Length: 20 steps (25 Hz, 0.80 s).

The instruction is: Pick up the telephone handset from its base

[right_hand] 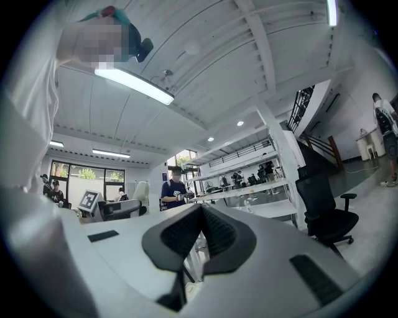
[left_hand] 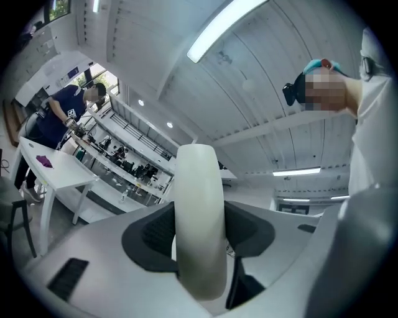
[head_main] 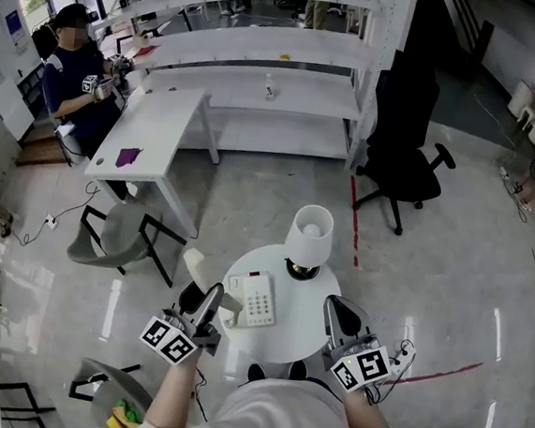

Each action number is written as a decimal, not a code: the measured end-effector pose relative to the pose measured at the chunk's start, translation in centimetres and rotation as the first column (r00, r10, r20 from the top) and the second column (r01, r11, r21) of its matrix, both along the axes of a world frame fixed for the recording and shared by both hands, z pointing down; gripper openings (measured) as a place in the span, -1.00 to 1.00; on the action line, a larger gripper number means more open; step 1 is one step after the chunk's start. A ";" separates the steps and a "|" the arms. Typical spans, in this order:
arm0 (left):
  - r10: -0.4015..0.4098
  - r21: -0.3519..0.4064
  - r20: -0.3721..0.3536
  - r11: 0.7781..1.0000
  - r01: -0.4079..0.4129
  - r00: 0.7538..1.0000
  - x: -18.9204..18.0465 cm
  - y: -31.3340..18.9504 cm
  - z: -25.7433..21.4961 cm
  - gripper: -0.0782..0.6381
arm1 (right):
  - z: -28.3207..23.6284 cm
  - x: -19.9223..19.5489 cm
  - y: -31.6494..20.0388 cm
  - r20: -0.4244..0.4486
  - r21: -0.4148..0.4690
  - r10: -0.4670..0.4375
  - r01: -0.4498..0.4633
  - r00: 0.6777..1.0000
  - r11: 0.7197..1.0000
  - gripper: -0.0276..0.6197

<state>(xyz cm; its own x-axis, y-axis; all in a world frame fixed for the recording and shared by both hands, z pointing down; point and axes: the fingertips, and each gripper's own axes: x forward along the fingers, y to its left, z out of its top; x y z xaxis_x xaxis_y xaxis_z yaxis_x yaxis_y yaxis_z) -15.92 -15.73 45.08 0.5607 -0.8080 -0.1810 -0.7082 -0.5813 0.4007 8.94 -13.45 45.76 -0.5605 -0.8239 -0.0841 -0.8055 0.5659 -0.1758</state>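
The left gripper (head_main: 209, 301) is closed on the telephone handset (head_main: 195, 267), a cream-white bar. In the left gripper view the handset (left_hand: 199, 217) stands upright between the two dark pads, which press on it from both sides. In the head view the handset is off its base (head_main: 259, 299) and is held just to the left of it, over the left edge of the small round white table (head_main: 283, 343). The base lies flat on the table with its keypad facing up. A lamp (head_main: 309, 237) with a white shade stands behind the base. The right gripper (head_main: 337, 315) hovers at the table's right edge, its jaws brought together with nothing between them.
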 end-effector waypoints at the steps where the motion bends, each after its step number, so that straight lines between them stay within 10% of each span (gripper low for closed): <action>1: -0.001 0.006 0.007 1.000 0.001 1.000 0.0 0.3 -0.1 -0.14 | 0.0 -0.1 0.0 -0.001 0.000 -0.003 0.003 1.000 1.000 -0.89; 20: 0.001 0.024 0.014 1.000 -0.002 1.000 0.0 1.9 -0.6 -0.15 | 0.1 -0.5 -0.2 -0.023 0.004 -0.014 0.014 1.000 1.000 -0.89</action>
